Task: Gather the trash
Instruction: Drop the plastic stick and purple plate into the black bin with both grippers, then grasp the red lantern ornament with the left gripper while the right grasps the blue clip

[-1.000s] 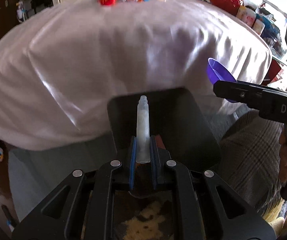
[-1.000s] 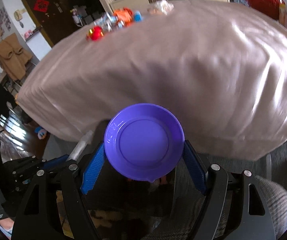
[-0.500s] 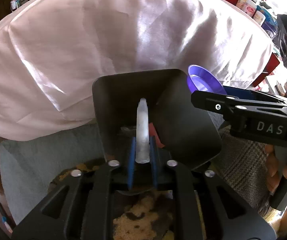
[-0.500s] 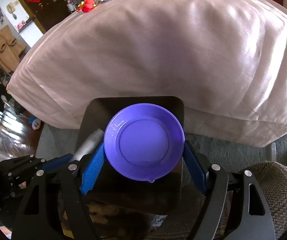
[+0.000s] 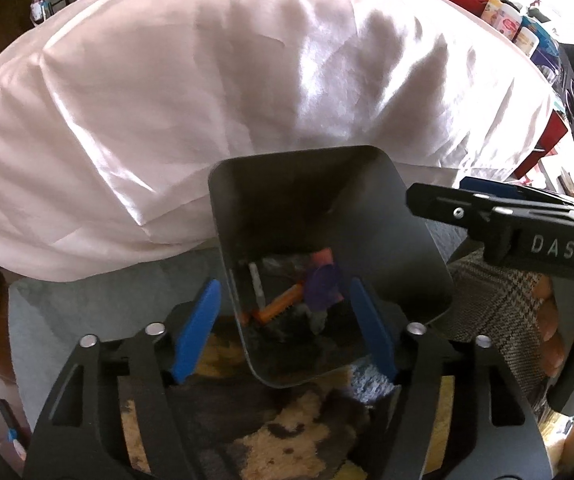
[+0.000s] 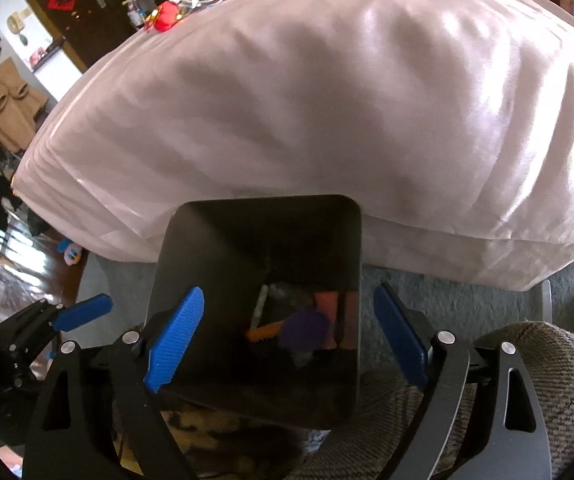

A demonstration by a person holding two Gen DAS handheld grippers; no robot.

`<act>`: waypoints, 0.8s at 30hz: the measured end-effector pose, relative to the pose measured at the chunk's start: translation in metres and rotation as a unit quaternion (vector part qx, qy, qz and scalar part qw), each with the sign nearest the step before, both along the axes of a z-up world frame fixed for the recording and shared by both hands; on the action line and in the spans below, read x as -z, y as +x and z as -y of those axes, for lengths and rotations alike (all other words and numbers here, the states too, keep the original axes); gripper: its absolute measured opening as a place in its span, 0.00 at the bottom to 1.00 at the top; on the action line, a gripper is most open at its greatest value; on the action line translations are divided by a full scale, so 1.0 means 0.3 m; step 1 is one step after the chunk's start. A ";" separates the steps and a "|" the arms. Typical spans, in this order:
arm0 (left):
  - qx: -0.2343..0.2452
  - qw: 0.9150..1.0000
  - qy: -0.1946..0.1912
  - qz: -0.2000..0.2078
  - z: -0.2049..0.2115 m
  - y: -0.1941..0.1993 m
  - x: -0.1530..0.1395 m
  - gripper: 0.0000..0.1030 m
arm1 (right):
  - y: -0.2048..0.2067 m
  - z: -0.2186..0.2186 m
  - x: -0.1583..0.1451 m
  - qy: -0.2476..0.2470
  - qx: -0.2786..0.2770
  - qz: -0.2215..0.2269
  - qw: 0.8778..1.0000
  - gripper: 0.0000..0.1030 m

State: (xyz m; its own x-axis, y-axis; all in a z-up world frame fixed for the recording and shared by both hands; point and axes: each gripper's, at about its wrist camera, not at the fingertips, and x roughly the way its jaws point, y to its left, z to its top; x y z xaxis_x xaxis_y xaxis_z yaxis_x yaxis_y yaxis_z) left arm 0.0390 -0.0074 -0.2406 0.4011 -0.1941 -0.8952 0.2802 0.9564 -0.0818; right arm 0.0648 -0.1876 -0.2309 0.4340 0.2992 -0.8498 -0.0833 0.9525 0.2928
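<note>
Bin [image 5: 223, 216] rim beneath left gripper [image 5: 283, 328] and right gripper [image 6: 289, 338], both jaws just spread, nothing between, purple plate [image 5: 321, 286] inside.

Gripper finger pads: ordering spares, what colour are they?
Blue, on black fingers; clearest in the right wrist view.

The left gripper [image 5: 283, 320], its jaws just opened and empty, hangs over the black bin [image 5: 415, 264], where a clear tube [image 5: 255, 285] and purple plate [image 5: 323, 286] lie among trash.
</note>
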 end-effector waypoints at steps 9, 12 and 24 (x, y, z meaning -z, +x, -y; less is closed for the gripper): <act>-0.037 0.998 -0.006 0.052 -0.093 0.025 -0.142 0.92 | 0.010 0.107 -0.166 0.004 0.035 0.052 0.998 0.90; -0.046 0.996 -0.003 0.074 -0.121 0.050 -0.203 0.92 | 0.033 0.138 -0.236 -0.001 0.044 0.078 0.996 0.91; -0.064 0.989 0.009 0.136 -0.162 0.200 -0.382 0.92 | 0.186 0.150 -0.432 -0.025 0.048 0.139 0.989 0.91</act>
State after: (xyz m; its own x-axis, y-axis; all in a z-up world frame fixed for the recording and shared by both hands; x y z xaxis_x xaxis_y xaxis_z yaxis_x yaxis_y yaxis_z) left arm 0.0991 0.0413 -0.1259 0.6479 -0.1104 -0.7536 0.1655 0.9862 -0.0022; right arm 0.1207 -0.2325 -0.1013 0.6768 0.2067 -0.7066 -0.0633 0.9725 0.2239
